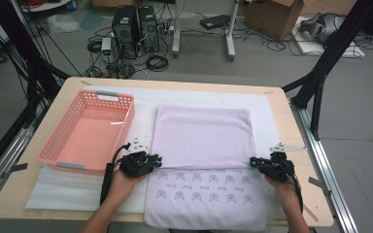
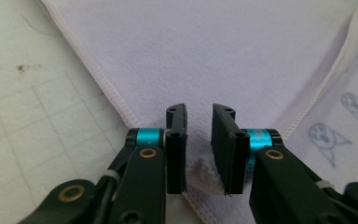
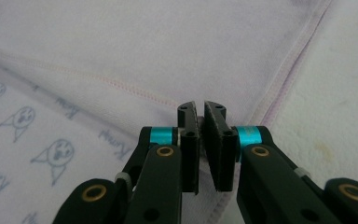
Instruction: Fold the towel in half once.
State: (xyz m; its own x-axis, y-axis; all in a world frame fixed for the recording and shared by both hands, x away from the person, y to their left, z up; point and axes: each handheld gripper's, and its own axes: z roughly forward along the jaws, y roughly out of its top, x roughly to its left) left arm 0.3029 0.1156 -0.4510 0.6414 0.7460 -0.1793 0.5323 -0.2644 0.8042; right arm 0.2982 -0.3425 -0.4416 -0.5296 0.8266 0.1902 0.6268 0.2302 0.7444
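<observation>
- basket [image 1: 88, 131]: pink, perforated plastic, upper left of the surface [image 1: 39, 194], just beside the towel's left edge.
- left gripper [image 1: 156, 161]: at the left end of the fold's hem, centre-left of the high view. In the left gripper view its jaws stand a little apart, with the corner of the folded layer [image 2: 200, 172] between them; cannot tell if the pads actually bite the cloth.
- towel [image 1: 204, 141]: pale lilac terry, stitched hem, lying flat in the middle of the surface on a white mat [image 1: 68, 191]. Far part is folded over toward the bottom of the frame, showing the plain side; the near strip at lower centre shows rows of small blue cat-face prints [image 1: 196, 187].
- towel orientation: folded outline is roughly square; fold hem runs left-right across the frame between the two grippers, side edges run top-bottom. Near edge reaches the surface's front rim.
- right gripper [image 1: 253, 162]: at the right end of the same hem, centre-right. In the right gripper view the jaws are nearly pressed together, pinching the folded layer's corner [image 3: 200, 154].
</observation>
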